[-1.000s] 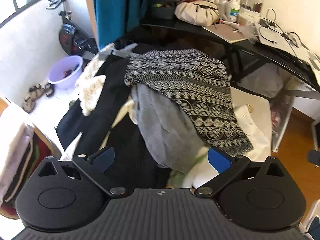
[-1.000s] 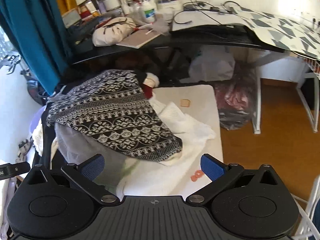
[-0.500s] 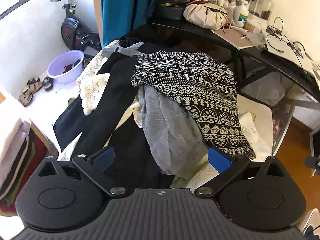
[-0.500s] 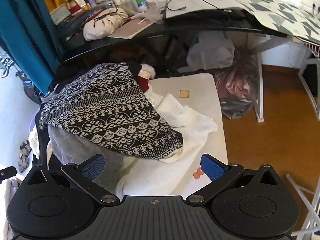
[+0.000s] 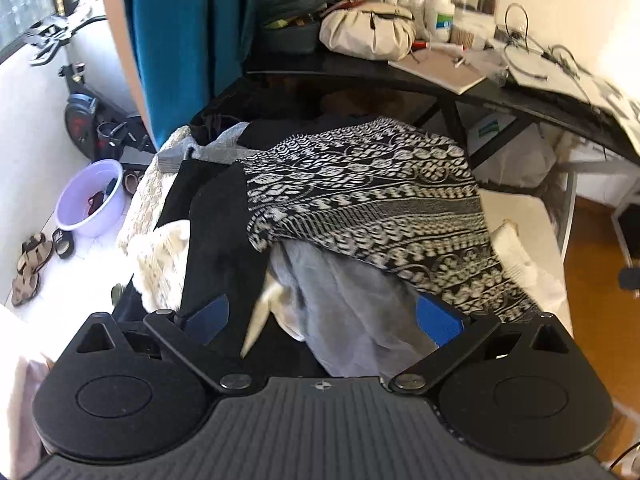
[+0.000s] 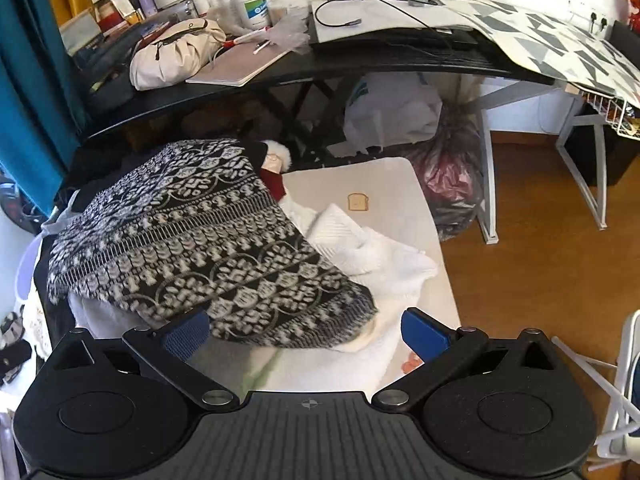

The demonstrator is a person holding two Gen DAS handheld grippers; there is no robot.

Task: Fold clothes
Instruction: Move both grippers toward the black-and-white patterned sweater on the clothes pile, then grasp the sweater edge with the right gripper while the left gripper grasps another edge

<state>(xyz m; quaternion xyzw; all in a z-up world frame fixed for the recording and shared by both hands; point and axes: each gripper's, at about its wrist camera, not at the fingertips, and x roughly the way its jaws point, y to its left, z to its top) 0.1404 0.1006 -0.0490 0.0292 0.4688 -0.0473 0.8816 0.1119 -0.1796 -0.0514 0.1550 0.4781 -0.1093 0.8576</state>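
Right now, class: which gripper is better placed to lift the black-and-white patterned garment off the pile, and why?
Right. The right gripper is open directly over the patterned garment's near hem. The left gripper, also open, faces the grey garment and black garment instead.

The left gripper (image 5: 322,316) hangs at six o'clock with its blue-padded fingers (image 5: 438,318) spread wide, nothing between them. Ahead lies a heap of clothes: a black-and-white patterned knit garment (image 5: 368,204) on top toward one o'clock, draped over a soft grey garment (image 5: 352,300) at centre. A black garment (image 5: 216,232) runs toward ten o'clock, beside a cream fuzzy garment (image 5: 160,256). At nine o'clock a lilac plastic basin (image 5: 86,204) sits on the floor; a cluttered black desk (image 5: 400,80) spans twelve to two.
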